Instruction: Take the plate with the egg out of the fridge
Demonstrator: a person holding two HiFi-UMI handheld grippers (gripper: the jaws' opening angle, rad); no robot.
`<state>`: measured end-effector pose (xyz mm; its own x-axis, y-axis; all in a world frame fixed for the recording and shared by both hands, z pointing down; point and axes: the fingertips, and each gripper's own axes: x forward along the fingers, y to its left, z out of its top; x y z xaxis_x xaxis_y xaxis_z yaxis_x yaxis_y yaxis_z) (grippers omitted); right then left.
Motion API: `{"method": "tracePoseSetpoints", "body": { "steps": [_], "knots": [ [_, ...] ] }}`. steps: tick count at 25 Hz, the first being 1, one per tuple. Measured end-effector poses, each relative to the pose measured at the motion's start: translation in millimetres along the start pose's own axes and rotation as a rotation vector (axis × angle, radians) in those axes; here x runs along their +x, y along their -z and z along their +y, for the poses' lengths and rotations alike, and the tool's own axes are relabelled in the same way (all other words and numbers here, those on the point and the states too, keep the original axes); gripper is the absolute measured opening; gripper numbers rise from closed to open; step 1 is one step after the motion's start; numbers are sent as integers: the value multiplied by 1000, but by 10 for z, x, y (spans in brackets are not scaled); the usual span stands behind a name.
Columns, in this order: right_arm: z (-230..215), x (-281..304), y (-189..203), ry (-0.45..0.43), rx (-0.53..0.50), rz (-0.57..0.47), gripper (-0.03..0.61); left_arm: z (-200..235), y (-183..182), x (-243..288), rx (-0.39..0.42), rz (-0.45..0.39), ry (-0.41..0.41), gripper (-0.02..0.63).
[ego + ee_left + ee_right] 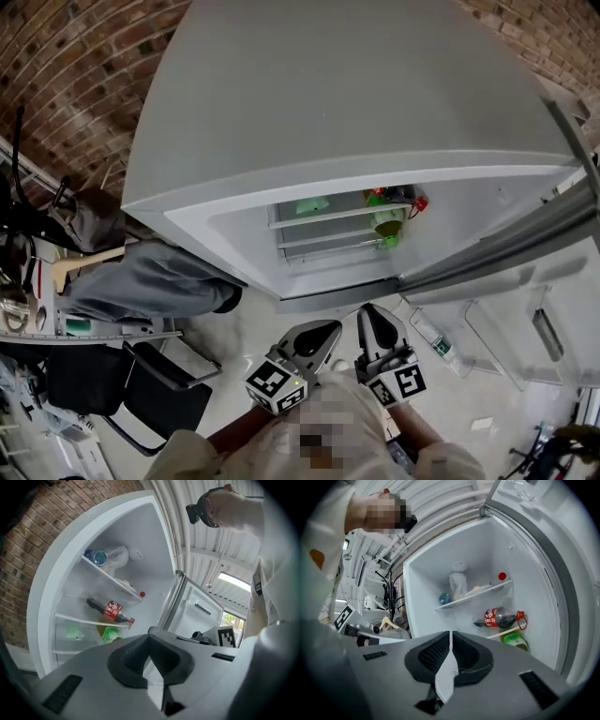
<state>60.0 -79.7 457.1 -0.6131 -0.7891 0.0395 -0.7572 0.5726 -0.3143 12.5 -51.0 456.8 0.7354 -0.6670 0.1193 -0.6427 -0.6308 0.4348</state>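
Note:
The fridge point(356, 122) stands open in front of me. On its upper shelf lies a pale plate point(483, 590) with a small egg-like lump point(476, 588) on it. The same plate point(125, 583) shows faintly in the left gripper view. My left gripper point(328, 330) and right gripper point(368, 312) hang side by side in front of the fridge, well short of the shelves. Both are shut and hold nothing. In their own views the left gripper point(149, 633) and right gripper point(450, 633) point at the shelves.
A white bag point(458, 583), a blue can point(444, 598) and a red cap point(502, 576) share the plate's shelf. A cola bottle point(499, 618) lies one shelf down, with green packs point(514, 642) below. The door point(506, 248) swings right. A black chair point(141, 384) stands left.

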Motion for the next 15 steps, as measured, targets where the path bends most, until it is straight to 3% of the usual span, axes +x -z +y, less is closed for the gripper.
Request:
{"method": "tracePoseSetpoints", "body": {
  "steps": [3, 7, 11, 15],
  "knots": [
    [89, 130, -26, -20, -84, 14, 6, 51, -65, 32, 40, 0, 36, 8],
    [191, 231, -104, -27, -285, 19, 6, 87, -155, 71, 57, 4, 85, 8],
    [234, 314, -370, 0, -361, -52, 6, 54, -259, 43, 111, 3, 120, 8],
    [200, 328, -544, 33, -436, -90, 8, 65, -268, 29, 116, 6, 149, 8]
  ]
}}
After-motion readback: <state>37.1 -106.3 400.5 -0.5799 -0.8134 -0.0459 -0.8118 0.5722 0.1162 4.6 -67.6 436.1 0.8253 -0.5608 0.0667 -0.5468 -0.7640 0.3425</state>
